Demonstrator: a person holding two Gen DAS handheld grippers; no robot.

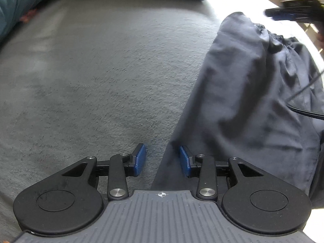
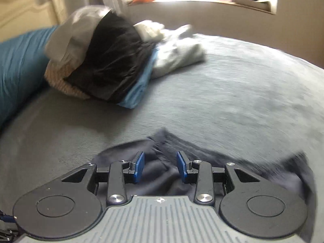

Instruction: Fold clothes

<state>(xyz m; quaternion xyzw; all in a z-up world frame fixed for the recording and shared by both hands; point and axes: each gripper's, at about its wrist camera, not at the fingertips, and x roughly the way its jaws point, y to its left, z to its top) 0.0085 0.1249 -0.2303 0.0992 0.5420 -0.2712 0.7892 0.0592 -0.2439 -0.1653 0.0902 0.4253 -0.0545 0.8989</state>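
Note:
A dark navy garment (image 1: 253, 101) with a gathered waistband lies crumpled on the grey blanket (image 1: 91, 70), in the right half of the left wrist view. My left gripper (image 1: 163, 158) hovers open over the garment's left edge, one pad above the blanket and the other above the cloth, nothing pinched. My right gripper (image 1: 293, 14) shows blurred at the top right, beyond the waistband. In the right wrist view the right gripper (image 2: 161, 166) stands open above the same navy garment (image 2: 162, 174), its pads apart and holding no cloth.
A pile of clothes (image 2: 105, 60) in black, grey, beige, light blue and white sits at the far side of the bed. A teal duvet (image 2: 18, 64) lies along the left. A black cable (image 1: 303, 109) crosses the garment. A window sill (image 2: 232, 0) is behind.

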